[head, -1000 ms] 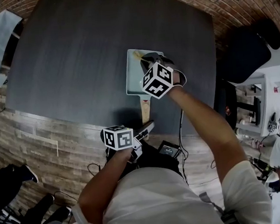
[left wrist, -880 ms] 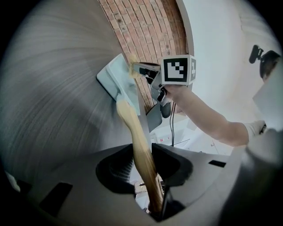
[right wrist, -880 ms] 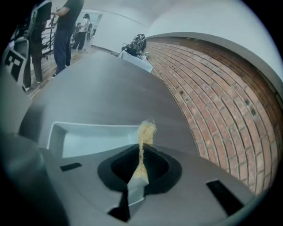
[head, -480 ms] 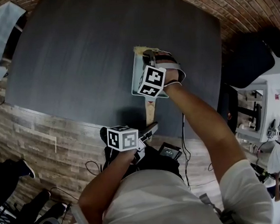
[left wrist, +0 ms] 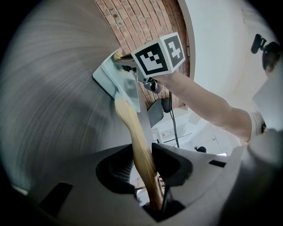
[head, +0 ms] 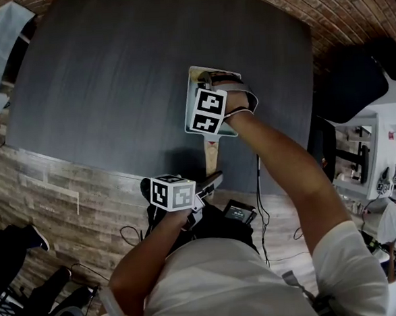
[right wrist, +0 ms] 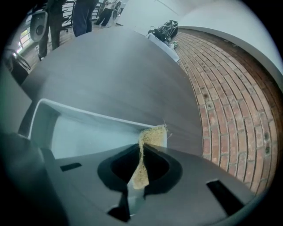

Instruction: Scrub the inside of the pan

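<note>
Two grippers, both loaded. Square pale pan [head: 189, 104] sits on the dark table [head: 104, 79], close to its near edge and toward the right. Wide bare tabletop lies left and beyond. Pan's wooden handle [left wrist: 131, 123] runs back to that edge, clamped in the left gripper [left wrist: 142, 160], held roughly level. Right gripper [right wrist: 140, 164] pinches a fibrous scrub pad [right wrist: 154, 135] at the pan's far corner, forearm reaching over, jaws angled steeply down.
</note>
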Demonstrator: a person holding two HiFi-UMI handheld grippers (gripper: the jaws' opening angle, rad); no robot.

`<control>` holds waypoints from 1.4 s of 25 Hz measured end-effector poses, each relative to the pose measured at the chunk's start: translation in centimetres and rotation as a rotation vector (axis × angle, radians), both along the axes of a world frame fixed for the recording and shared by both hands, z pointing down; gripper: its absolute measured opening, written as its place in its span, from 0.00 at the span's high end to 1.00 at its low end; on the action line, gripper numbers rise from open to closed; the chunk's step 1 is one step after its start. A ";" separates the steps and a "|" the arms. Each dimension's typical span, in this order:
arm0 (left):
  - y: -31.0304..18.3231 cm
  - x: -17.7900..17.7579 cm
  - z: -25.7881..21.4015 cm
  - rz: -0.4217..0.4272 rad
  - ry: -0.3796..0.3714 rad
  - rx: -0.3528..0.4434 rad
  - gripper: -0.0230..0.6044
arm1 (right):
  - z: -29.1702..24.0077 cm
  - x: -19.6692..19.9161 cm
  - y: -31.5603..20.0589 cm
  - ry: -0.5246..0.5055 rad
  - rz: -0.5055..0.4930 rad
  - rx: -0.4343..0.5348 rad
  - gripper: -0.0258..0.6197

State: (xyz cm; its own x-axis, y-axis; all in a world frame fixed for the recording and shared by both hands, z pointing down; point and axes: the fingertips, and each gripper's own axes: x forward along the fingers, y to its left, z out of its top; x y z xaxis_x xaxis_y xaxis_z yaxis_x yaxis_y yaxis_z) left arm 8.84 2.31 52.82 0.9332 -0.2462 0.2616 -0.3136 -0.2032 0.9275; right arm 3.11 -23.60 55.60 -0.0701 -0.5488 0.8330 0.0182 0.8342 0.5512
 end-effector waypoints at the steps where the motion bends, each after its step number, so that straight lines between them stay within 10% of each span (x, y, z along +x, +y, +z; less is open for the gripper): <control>1: 0.0 0.0 0.0 0.008 -0.001 0.003 0.78 | 0.3 0.0 0.2 0.009 -0.002 -0.016 0.91; 35: 0.1 0.5 0.2 0.104 -0.030 0.038 0.75 | 1.0 -1.1 9.8 0.012 -0.188 -0.443 0.91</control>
State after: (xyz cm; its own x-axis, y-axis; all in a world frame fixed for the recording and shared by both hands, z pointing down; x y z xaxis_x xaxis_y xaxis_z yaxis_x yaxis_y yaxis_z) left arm 9.35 2.44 53.03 0.9460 -0.1591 0.2823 -0.3168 -0.2712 0.9089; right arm 2.06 -13.81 56.56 -0.1228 -0.1195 0.9852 0.1956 0.9704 0.1420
